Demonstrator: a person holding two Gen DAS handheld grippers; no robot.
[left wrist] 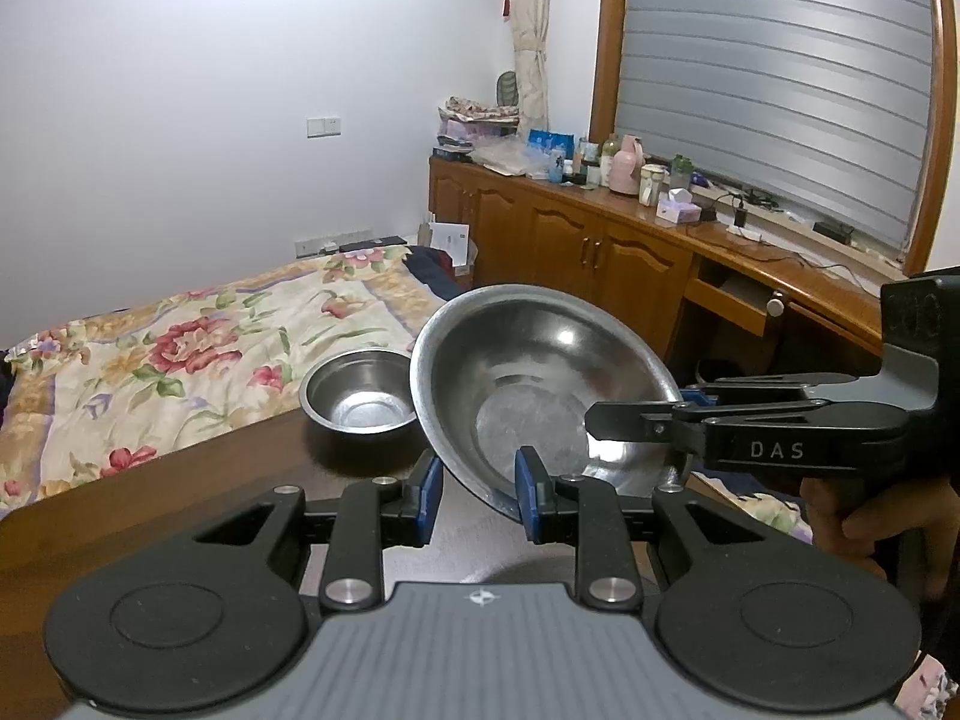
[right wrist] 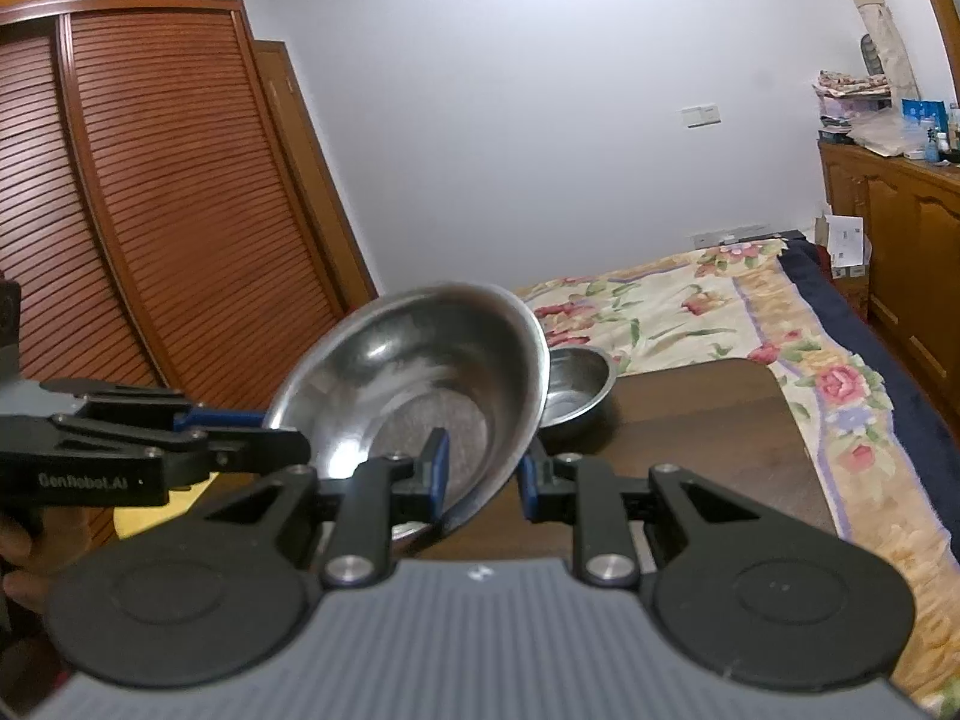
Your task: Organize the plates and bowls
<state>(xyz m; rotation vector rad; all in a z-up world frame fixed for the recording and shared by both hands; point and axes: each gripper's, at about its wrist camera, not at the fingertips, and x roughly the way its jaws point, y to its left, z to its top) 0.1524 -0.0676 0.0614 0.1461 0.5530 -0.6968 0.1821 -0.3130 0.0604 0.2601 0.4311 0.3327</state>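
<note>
While a large steel bowl (left wrist: 540,384) is held tilted above the dark wooden table (left wrist: 240,468), it is gripped on two sides at once. Its near rim is clamped between the blue pads (left wrist: 528,498) of the left hand-held gripper (left wrist: 477,495), so that one pad sits inside the bowl and the other outside. Its right rim, as seen from the left wrist, is pinched by the right hand-held gripper (left wrist: 636,426), which comes in from the right and is carried by a hand (left wrist: 864,528). From the right wrist the same bowl (right wrist: 414,384) is seen leaning to the left, with the right gripper (right wrist: 483,474) closed on its near rim and the left gripper (right wrist: 264,438) closed on its left rim. A smaller steel bowl (left wrist: 360,390) stands upright on the table just beyond the large one, near the table's far edge. Past the table a bed (left wrist: 198,348) with a floral cover is seen, and a wooden cabinet (left wrist: 570,240) runs along the right wall.
</note>
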